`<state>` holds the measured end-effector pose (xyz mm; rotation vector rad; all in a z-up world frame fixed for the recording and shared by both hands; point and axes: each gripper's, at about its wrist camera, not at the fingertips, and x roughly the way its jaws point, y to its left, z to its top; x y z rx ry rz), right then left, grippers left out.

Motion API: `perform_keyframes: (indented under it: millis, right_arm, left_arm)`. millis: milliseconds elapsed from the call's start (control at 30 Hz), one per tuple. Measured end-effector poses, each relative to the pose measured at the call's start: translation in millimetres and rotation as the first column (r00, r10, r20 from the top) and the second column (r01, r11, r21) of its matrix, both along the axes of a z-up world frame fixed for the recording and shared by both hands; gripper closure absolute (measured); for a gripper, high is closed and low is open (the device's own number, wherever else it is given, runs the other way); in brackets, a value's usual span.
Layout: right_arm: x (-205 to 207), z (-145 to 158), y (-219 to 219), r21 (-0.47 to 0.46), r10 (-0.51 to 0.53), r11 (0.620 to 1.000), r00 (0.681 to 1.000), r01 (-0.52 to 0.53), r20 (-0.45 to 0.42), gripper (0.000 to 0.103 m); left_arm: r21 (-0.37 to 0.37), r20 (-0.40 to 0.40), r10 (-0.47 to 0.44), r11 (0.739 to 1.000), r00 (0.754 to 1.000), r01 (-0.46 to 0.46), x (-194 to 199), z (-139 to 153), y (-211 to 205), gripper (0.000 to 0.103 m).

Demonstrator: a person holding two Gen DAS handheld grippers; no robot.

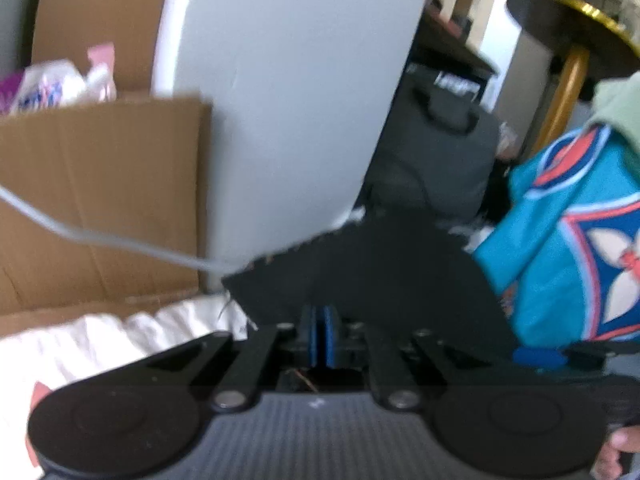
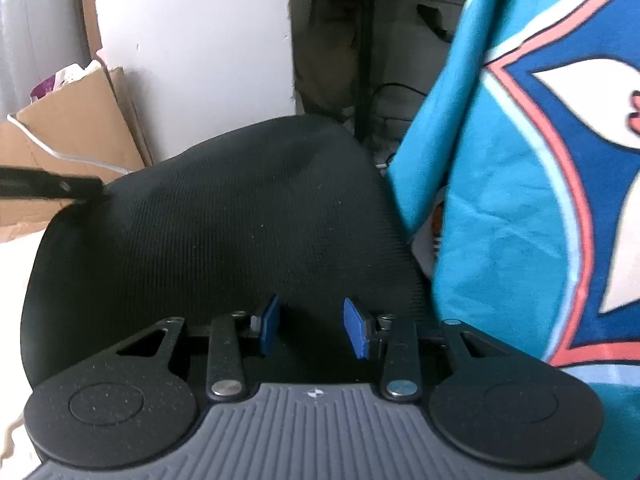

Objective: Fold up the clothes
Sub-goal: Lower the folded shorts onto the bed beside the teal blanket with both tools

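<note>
A black ribbed garment [image 2: 224, 232] is held up in front of both grippers, spread wide in the right wrist view. My left gripper [image 1: 320, 320] has its blue pads together, shut on the garment's edge [image 1: 360, 272]. The right wrist view shows it as a dark arm [image 2: 60, 186] pinching the garment's left corner. My right gripper [image 2: 312, 326] stands open, its blue pads [image 2: 354, 332] apart, the black cloth just beyond them. A turquoise cloth with a blue, white and coral print [image 2: 520, 200] hangs at the right [image 1: 568, 240].
A cardboard box [image 1: 100, 200] stands at the left beside a white panel [image 1: 288, 100], with a white cable [image 1: 100, 236] across it. White bedding [image 1: 100, 344] lies below. A dark bag [image 1: 440, 148] and a gold-rimmed round table [image 1: 572, 12] are behind.
</note>
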<state>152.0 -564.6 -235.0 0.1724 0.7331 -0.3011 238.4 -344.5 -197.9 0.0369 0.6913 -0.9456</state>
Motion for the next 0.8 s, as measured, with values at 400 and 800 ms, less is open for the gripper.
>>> perform_keyframes:
  millis: [400,800]
  right_arm:
    - [3,12,32,0.036,0.111,0.993,0.991,-0.114,0.072,0.06]
    - [-10,-7,25,0.046,0.068,0.997,0.998,-0.068,0.006,0.059]
  left_arm:
    - [0.071,-0.031,-0.082,0.994,0.996,0.084,-33,-29,2,0.097]
    - [0.082,-0.033,-0.005,0.997,0.999,0.008,-30,-39,17,0.101]
